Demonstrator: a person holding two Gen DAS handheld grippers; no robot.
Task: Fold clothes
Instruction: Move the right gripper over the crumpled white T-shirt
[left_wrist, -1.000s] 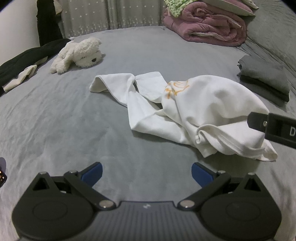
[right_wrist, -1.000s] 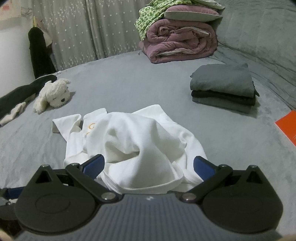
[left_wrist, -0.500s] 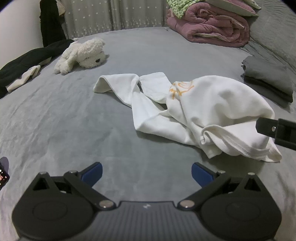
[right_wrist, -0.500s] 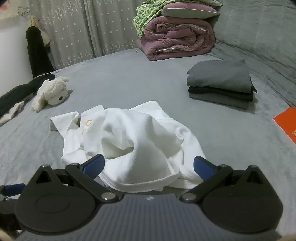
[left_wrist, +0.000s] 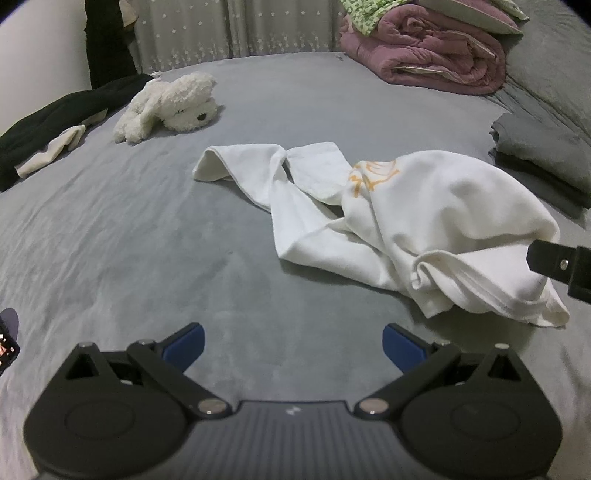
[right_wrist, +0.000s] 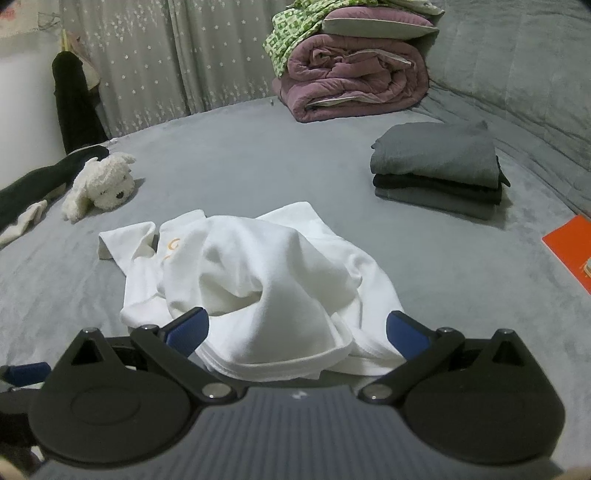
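Right wrist view: crumpled white shirt (right_wrist: 258, 280) between spread right tongs (right_wrist: 297, 332).

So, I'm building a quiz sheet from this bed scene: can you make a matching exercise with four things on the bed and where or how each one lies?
Things:
1. white T-shirt
2. plush dog
3. grey folded stack
4. orange card

States or places:
A. neatly folded, far right of the bed
B. at the right edge of the right wrist view
C. crumpled in the middle, just ahead of the right gripper
D. lying on the left side, beside dark clothing

Pairs: 1-C, 2-D, 3-A, 4-B
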